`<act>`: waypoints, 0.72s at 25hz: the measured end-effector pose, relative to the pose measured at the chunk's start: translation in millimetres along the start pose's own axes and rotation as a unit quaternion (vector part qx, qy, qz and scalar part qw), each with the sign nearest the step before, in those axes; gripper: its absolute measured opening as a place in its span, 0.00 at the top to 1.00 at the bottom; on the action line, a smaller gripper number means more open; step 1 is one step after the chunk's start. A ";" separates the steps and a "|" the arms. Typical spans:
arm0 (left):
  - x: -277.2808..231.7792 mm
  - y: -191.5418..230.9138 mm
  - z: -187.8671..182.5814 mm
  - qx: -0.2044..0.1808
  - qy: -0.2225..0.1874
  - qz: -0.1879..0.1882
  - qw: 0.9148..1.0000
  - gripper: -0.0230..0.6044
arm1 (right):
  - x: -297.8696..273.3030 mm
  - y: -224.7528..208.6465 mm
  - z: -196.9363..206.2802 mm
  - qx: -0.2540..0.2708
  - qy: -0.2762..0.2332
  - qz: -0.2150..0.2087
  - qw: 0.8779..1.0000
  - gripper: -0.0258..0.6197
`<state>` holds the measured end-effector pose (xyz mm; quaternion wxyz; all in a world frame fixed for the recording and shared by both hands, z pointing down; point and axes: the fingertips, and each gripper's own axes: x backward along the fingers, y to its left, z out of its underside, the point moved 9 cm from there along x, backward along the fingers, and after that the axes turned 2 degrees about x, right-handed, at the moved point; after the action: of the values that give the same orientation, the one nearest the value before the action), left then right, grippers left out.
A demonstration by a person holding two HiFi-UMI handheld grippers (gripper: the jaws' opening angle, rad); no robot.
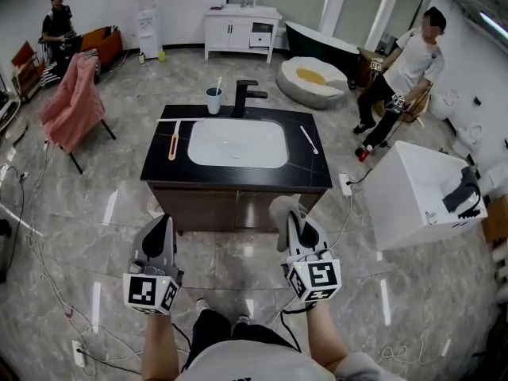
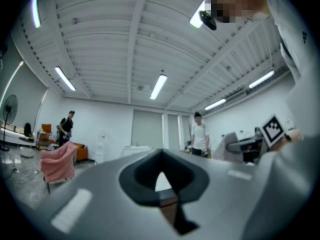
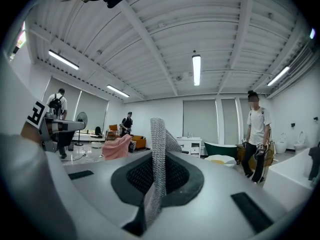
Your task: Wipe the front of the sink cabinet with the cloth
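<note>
The sink cabinet has a brown front, a black top and a white basin. It stands straight ahead of me in the head view. My right gripper is shut on a grey knitted cloth, which hangs just short of the cabinet's front, right of its middle. In the right gripper view the cloth sticks up between the closed jaws of my right gripper. My left gripper is held low before the cabinet's left part. Its jaws are shut with nothing in them.
A cup, a black faucet, an orange brush and a white brush are on the top. A white box stands right, a pink-draped chair left. Cables and a power strip lie on the floor. A person sits back right.
</note>
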<state>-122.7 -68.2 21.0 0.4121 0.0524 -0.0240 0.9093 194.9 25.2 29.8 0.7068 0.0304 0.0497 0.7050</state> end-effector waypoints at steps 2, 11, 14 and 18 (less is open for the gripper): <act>2.3 -3.2 -4.5 0.001 -0.005 -0.002 1.000 0.96 | 6.7 -2.2 -3.7 0.001 -0.005 0.003 1.000 0.95; 10.9 -23.1 -21.0 -0.009 -0.017 -0.002 1.000 0.96 | 34.7 -15.5 -12.4 0.003 -0.017 0.014 1.000 0.95; 13.8 -28.5 -22.0 -0.008 -0.021 -0.003 1.000 0.96 | 41.5 -16.6 -12.4 0.004 -0.019 0.014 1.000 0.95; 15.3 -35.0 -26.3 -0.008 -0.028 -0.003 1.000 0.96 | 47.8 -17.6 -15.8 0.007 -0.025 0.014 1.000 0.95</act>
<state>-108.4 -31.4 -3.4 0.4141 0.0743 -0.0423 0.9062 210.7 72.5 10.9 0.6978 0.0533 0.0366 0.7133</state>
